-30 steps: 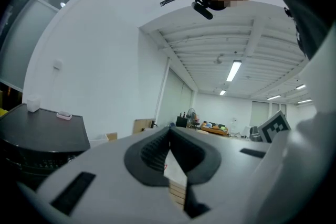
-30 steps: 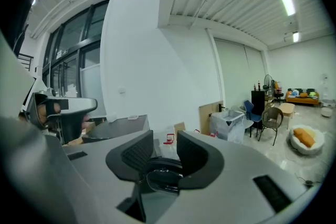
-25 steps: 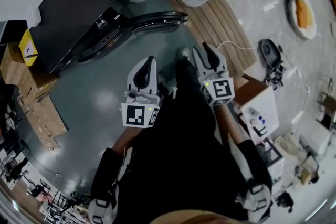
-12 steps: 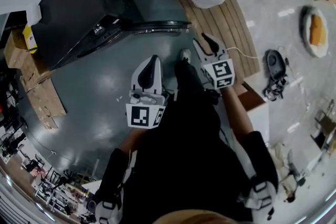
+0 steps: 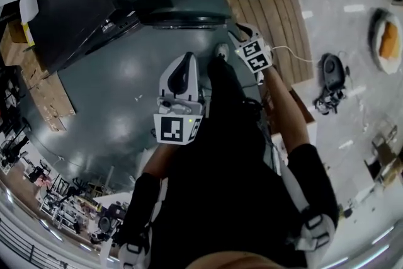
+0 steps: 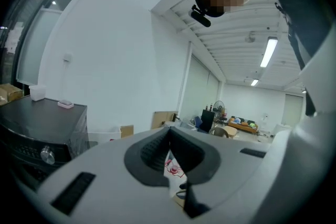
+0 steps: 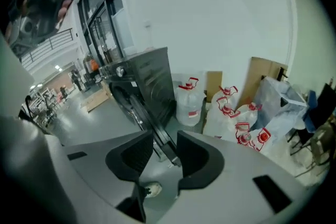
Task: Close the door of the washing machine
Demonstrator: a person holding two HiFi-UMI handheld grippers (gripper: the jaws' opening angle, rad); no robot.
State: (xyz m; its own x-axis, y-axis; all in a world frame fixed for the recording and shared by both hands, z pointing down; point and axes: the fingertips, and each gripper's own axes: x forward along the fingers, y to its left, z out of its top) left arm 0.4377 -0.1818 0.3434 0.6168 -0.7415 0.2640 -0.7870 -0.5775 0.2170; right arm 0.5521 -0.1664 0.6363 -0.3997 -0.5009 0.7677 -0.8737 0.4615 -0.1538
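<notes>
Locate the black front-loading washing machine (image 5: 82, 3) at the upper left of the head view, standing on the grey floor (image 5: 119, 110). Note its door (image 5: 182, 17) swung wide open, seen edge-on as a dark band running rightward from the machine front, with the free end toward the wooden pallet (image 5: 277, 16). Observe the right hand-held gripper (image 5: 244, 34) extended forward just beside that free end, jaws apart and clamped on nothing. In the right gripper view, find the door edge lined up in the gap beyond the pads. Cannot confirm contact from any view. Read this placement as preparation for a push at the outer end, farthest from the hinge, for greatest leverage. Observe the left hand-held gripper (image 5: 184, 69) held back near the body, jaws closed together on nothing and aimed up and away from the door, evidently parked clear of the swing path. Treat the task as barely begun, with the door well apart from the machine front. Expect to need a sweeping push toward the machine front, then firm pressure to seat the door.
</notes>
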